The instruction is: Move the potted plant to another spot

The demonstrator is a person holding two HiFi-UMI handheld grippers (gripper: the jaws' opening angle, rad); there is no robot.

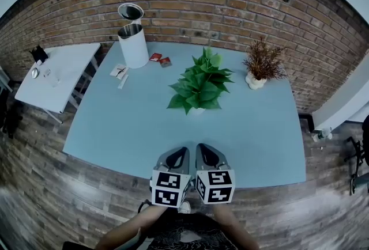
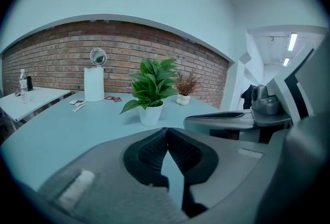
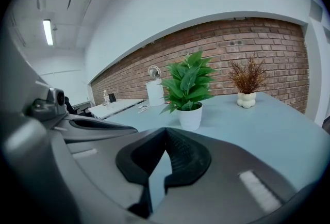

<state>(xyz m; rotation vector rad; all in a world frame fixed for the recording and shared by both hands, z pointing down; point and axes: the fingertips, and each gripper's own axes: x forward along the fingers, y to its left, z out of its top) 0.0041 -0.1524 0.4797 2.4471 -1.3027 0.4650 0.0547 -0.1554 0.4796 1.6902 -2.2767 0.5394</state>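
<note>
Left gripper (image 1: 181, 152): fingers clenched on nothing, hovering at near edge of bench (image 1: 109, 128). Right gripper (image 1: 203, 150) just beside it: fingers clenched too, empty. Potted plant (image 1: 200, 86) upright mid-bench, well ahead of both pairs of fingers, untouched. Dried-sprig vase (image 1: 255, 80) farther ahead, to right. Looks like start: approach not begun. Next likely: spread fingers, reach forward, clasp white pot.
</note>
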